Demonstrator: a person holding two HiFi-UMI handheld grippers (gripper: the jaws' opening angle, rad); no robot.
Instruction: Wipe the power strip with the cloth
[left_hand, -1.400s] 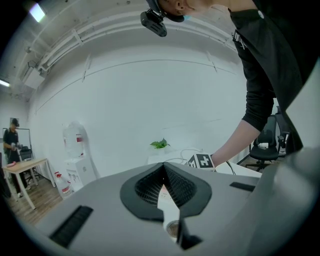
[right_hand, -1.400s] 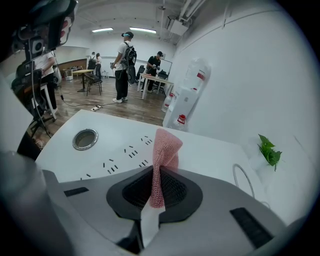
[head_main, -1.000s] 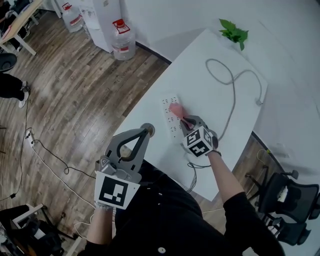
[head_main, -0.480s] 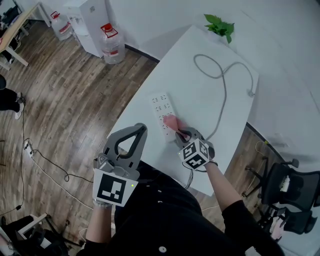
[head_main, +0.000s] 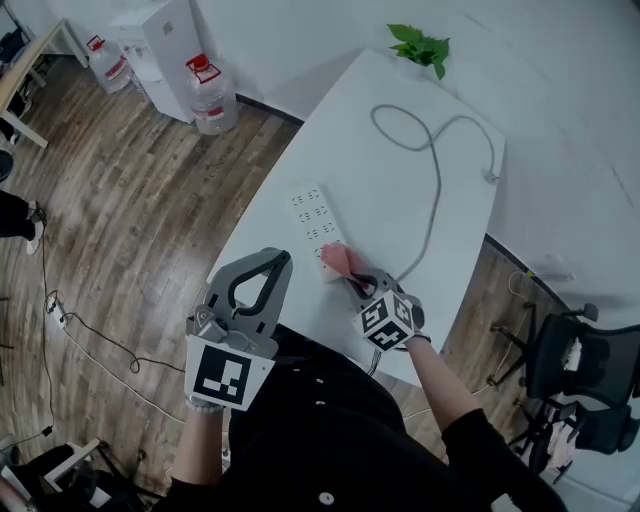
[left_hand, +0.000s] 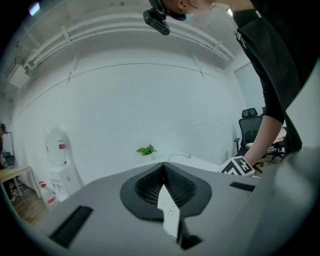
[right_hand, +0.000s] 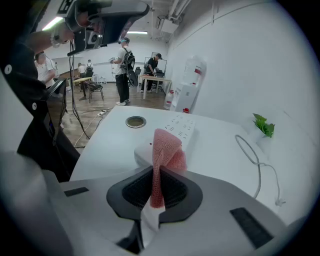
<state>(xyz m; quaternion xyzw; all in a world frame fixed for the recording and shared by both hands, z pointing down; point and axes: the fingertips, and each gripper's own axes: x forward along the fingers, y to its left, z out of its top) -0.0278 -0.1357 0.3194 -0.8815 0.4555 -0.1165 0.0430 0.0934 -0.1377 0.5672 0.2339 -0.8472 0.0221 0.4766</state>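
The right gripper (right_hand: 157, 176) fingers pinch the cloth (right_hand: 167, 149), seemingly soft and limp, by one fold over the rigid power strip (right_hand: 183, 127); the left gripper (head_main: 278, 260) fingers are closed, empty.

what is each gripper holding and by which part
The right gripper pinches the pink cloth by one bunched end; the rest lies on the power strip. The left gripper holds nothing, fingers together.

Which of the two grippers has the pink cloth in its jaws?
The right gripper: its jaws are shut on the pink cloth, at the near end of the power strip. The left gripper is shut on nothing.
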